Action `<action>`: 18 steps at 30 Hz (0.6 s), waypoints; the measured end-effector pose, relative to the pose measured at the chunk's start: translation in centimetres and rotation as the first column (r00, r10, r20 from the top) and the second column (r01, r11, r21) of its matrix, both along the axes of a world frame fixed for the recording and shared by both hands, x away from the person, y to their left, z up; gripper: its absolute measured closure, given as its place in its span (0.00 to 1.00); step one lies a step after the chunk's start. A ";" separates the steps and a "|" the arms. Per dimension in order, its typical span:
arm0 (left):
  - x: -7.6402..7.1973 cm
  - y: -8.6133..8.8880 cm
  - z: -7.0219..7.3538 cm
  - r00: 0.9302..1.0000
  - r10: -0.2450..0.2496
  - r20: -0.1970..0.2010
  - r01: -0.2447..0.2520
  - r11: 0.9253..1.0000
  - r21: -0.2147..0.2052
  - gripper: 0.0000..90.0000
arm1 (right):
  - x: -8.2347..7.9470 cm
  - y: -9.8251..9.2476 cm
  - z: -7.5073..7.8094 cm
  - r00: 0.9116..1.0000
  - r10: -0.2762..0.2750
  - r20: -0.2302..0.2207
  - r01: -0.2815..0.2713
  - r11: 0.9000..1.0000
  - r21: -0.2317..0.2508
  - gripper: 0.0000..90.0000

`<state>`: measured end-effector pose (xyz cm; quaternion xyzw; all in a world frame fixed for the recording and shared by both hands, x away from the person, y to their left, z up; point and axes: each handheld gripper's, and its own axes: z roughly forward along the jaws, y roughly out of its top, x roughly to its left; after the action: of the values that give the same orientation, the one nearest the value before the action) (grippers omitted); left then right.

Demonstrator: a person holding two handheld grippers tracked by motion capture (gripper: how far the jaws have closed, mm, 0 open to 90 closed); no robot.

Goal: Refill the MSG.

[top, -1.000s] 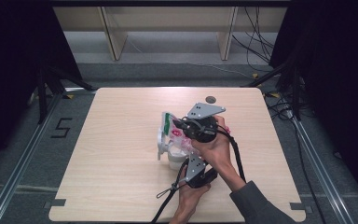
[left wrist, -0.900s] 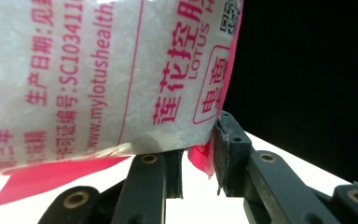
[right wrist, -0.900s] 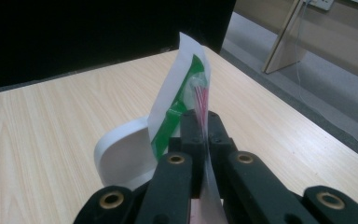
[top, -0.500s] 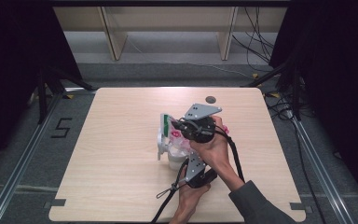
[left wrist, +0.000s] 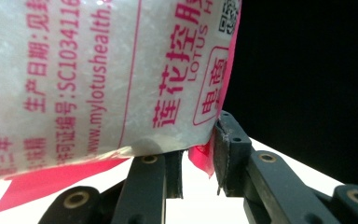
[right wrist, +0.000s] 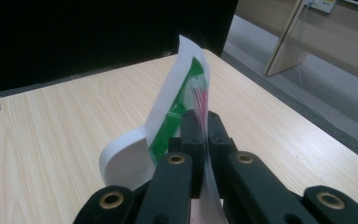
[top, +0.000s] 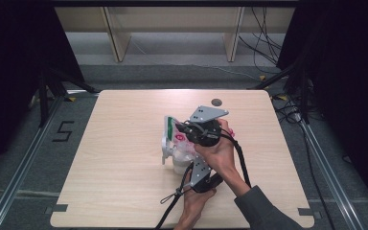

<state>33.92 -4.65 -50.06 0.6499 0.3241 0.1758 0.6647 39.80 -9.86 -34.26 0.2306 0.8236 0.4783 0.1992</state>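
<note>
Black fingers (left wrist: 230,154) of the left gripper (left wrist: 198,161) stand a little apart and pinch the pink sealed corner of a plastic bag (left wrist: 98,79); seen close in the left gripper view, the film is translucent and glossy, packed with a white grainy filling and printed with pink lettering and a code square. From the high view that gripper (top: 197,173) sits under the bag (top: 177,146), near the middle of the table (top: 120,182), with the person's left hand (top: 194,206) coming in from the near edge. Further right, the right gripper (right wrist: 204,128) has its jaws fully closed on the bag's thin flat top edge (right wrist: 182,100), which stands upright as a stiff white sheet with a green band and pink stripes, curving into a rounded white lobe low on the left. In the high view the right gripper (top: 184,128) lies over the bag's top, its grey three-cornered plate (top: 207,113) facing up, and the right hand (top: 220,151) and its black cable (top: 242,160) cover part of the bag. The tabletop is pale wood grain with rounded corners and a small dark round disc (top: 216,102) near its far edge. Beyond stand light wooden legs (top: 116,36) on grey floor, cables (top: 263,38) to the right.
</note>
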 end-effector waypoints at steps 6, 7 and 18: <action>0.0 0.0 0.0 1.000 0.007 -0.001 -0.007 1.000 0.006 0.82 | 0.0 0.0 0.0 1.000 0.005 -0.015 -0.005 1.000 0.004 1.00; -0.1 0.1 0.1 1.000 0.011 -0.007 -0.011 1.000 0.016 0.82 | 0.0 -0.1 0.0 1.000 0.000 -0.012 0.000 1.000 0.011 1.00; 0.0 -0.1 0.0 1.000 0.004 0.005 -0.004 1.000 0.002 0.83 | -0.2 0.2 -0.2 1.000 -0.011 -0.001 0.011 1.000 -0.003 1.00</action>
<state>33.97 -4.71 -50.11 0.6492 0.3238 0.1790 0.6645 39.65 -9.61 -34.45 0.2351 0.8232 0.4757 0.2019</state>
